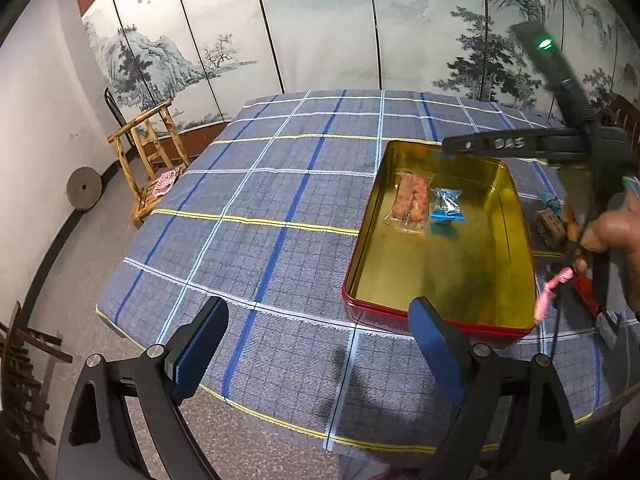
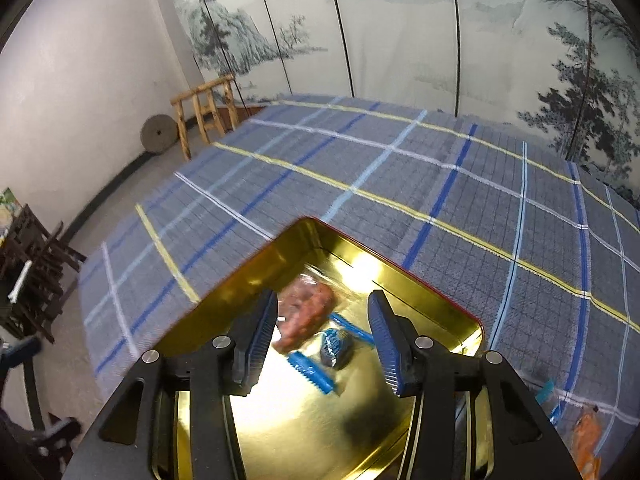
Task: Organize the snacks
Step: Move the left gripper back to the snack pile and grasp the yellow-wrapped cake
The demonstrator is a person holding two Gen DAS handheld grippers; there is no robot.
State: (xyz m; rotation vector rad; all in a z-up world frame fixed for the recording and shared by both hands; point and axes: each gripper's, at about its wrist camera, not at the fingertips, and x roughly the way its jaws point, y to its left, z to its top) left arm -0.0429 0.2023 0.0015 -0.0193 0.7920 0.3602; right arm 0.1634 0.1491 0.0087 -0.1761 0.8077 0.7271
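Observation:
A red tin (image 1: 360, 248) with a gold inside sits on the plaid tablecloth (image 1: 260, 184). In it lie a clear packet of reddish snacks (image 1: 410, 202) and a blue wrapped candy (image 1: 447, 204). My right gripper (image 2: 323, 300) hovers over the tin (image 2: 248, 268), open. The snack packet (image 2: 306, 314) and the blue candy (image 2: 336, 346) rest on the tin floor below its blue pads, untouched. One of its fingers (image 1: 500, 145) reaches over the tin's far rim, with a hand (image 1: 616, 228) behind it. My left gripper (image 1: 320, 312) stands wide open and empty by the tin's near-left corner.
Loose snacks lie right of the tin: a pink wrapper (image 1: 554, 288), a brown piece (image 1: 552, 226), an orange packet (image 2: 586, 436). Off the table's left stand a wooden rack (image 1: 148, 160) and a round stone (image 1: 84, 188). A painted screen (image 1: 320, 32) backs the table.

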